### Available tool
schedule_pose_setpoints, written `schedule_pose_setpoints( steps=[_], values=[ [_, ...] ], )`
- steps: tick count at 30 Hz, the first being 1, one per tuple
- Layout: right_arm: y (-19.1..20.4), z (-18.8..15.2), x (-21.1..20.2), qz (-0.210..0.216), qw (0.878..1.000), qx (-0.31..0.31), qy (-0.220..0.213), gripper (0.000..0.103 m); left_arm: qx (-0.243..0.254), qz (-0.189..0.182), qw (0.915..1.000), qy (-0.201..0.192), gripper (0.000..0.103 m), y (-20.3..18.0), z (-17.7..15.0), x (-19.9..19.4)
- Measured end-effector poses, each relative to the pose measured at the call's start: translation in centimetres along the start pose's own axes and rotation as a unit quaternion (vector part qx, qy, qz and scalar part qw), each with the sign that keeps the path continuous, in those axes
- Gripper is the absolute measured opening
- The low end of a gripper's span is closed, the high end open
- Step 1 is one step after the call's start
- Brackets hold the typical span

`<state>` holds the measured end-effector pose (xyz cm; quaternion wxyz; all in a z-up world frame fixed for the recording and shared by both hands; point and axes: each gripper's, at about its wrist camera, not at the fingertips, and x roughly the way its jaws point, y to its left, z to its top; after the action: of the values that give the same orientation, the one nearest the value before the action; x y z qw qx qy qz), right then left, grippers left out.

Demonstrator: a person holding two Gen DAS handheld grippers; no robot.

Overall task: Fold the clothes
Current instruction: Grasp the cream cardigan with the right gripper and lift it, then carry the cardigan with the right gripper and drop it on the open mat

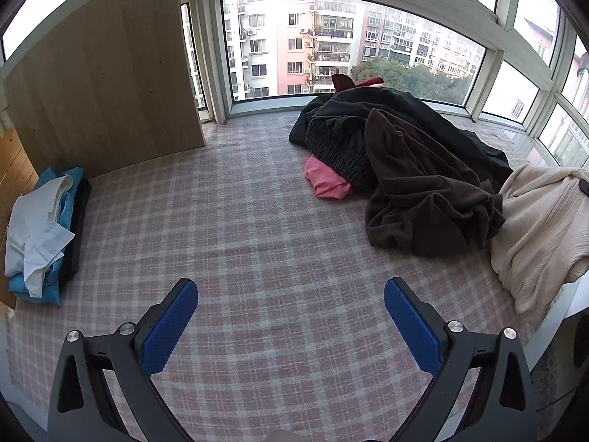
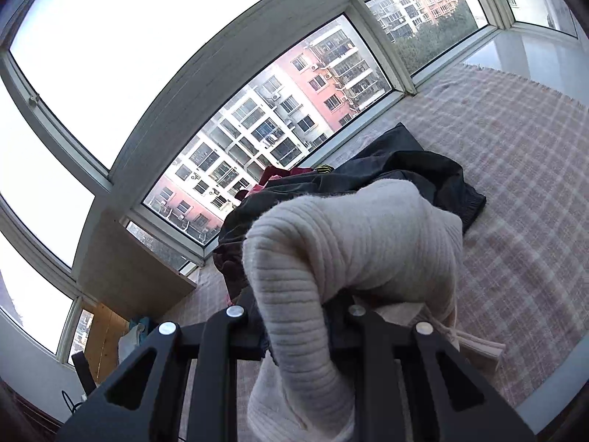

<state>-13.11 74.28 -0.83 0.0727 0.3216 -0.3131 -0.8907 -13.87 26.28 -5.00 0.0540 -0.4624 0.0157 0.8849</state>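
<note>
Gripping a bunched fold of the cream ribbed sweater (image 2: 331, 243), my right gripper (image 2: 302, 335) lifts it above the plaid cover (image 1: 257, 221) at the right edge. My left gripper (image 1: 291, 316) hangs spread wide with nothing between its blue pads (image 1: 167, 331), facing the dark clothes pile (image 1: 397, 158); folded blue and white garments (image 1: 40, 235) sit far left.

Looked like somebody's flat, a glazed bay-window nook high up: wraparound windows (image 1: 342, 44) faced pink and white apartment blocks (image 1: 294, 40). A plaid cover (image 1: 257, 239) lay across the platform, with a heap of clothes (image 1: 397, 169), a folded stack (image 1: 44, 235) and a wooden cabinet (image 1: 103, 84).
</note>
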Motion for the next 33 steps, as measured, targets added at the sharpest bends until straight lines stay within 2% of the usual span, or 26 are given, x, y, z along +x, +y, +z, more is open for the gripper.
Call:
schedule_pose_setpoints(
  steps=[3,8,11,14,15,16,17,18,19,20,23,25,27,28,30,33],
  values=[
    [4.5,0.8,-3.0,0.002,0.999,-0.048,-0.024,0.020,0.010,0.004,0.9996,-0.026,0.102,1.2,0.6,-2.0],
    [14.6,0.0,-7.2,0.047,0.989,-0.135,-0.045,0.020,-0.005,0.001,0.9972,-0.074,0.102,5.3,1.0,-5.9],
    [21.3,-1.1,-7.3,0.088,0.979,-0.179,-0.038,0.020,-0.022,0.006,0.9951,-0.096,0.102,8.6,0.3,-8.2],
    [29.1,-3.0,-4.8,0.124,0.964,-0.234,-0.008,0.020,-0.044,0.021,0.9928,-0.109,0.102,12.6,-1.1,-10.2],
    [31.8,-4.1,-2.8,0.135,0.959,-0.249,0.014,0.020,-0.053,0.027,0.9919,-0.113,0.102,14.0,-1.7,-10.8],
    [34.5,-5.2,-0.7,0.146,0.953,-0.264,0.037,0.024,-0.062,0.033,0.9908,-0.116,0.102,15.4,-2.2,-11.5],
    [37.1,-6.6,1.6,0.153,0.945,-0.283,0.063,0.032,-0.072,0.043,0.9897,-0.116,0.102,16.9,-3.0,-11.9],
    [39.4,-9.0,5.0,0.146,0.930,-0.320,0.106,0.042,-0.082,0.054,0.9883,-0.116,0.102,18.5,-3.8,-12.3],
    [41.6,-11.4,8.4,0.139,0.912,-0.355,0.149,0.063,-0.093,0.065,0.9872,-0.112,0.102,20.0,-4.7,-12.5],
    [43.4,-13.7,11.5,0.126,0.894,-0.387,0.189,0.066,-0.103,0.076,0.9861,-0.107,0.102,21.4,-5.5,-12.5],
    [42.4,-19.8,17.7,0.028,0.858,-0.441,0.263,0.066,-0.112,0.105,0.9850,-0.080,0.102,24.3,-7.7,-11.8],
    [39.4,-19.5,18.4,0.035,0.878,-0.393,0.272,0.066,-0.101,0.120,0.9859,-0.059,0.102,25.1,-8.7,-10.8],
    [36.4,-19.2,19.1,0.038,0.895,-0.346,0.279,0.066,-0.086,0.116,0.9887,-0.041,0.102,25.1,-9.2,-9.4],
    [35.0,-19.3,19.6,0.026,0.901,-0.331,0.279,0.066,-0.078,0.109,0.9905,-0.031,0.102,25.0,-9.4,-8.7],
    [32.1,-19.5,20.5,0.002,0.911,-0.303,0.279,0.066,-0.060,0.088,0.9942,-0.014,0.102,24.1,-9.3,-6.7],
    [28.4,-20.7,23.0,-0.034,0.914,-0.276,0.295,0.066,-0.036,0.064,0.9972,0.010,0.102,22.0,-8.8,-3.2]
  ],
)
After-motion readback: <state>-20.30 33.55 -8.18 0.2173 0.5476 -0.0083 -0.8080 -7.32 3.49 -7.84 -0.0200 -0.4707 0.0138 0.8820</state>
